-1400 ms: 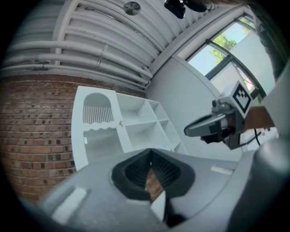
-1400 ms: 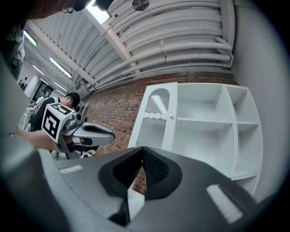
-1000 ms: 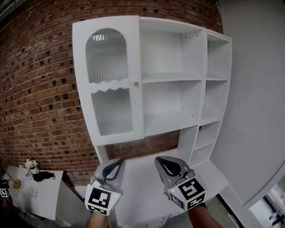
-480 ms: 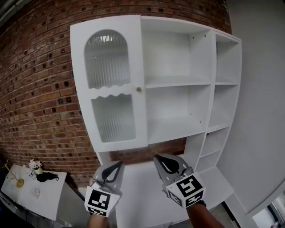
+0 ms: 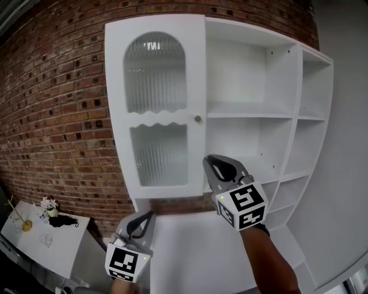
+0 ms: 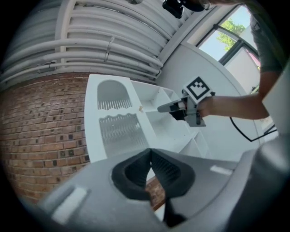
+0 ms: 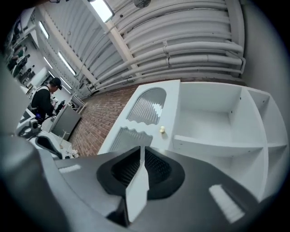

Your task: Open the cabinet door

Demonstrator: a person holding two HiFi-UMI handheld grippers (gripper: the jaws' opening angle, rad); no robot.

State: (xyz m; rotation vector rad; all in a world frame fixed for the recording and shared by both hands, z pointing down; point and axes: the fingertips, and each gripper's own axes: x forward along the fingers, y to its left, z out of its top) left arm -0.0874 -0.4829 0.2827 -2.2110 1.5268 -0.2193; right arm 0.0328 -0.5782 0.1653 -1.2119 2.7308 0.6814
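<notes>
Place: a workshop hall or lab, not a home | Signs: bare brick wall (image 5: 57, 115), thick ceiling pipes (image 7: 195, 50), strip light (image 7: 103, 9) | Also: white cabinet (image 5: 253, 109), small white table (image 5: 57, 250), a person (image 7: 44, 102) far behind.

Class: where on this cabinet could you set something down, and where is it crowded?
Bare: the two middle shelves right of the closed door, the narrow right-hand shelves, and the counter below. Crowded: the small table with flowers.
</notes>
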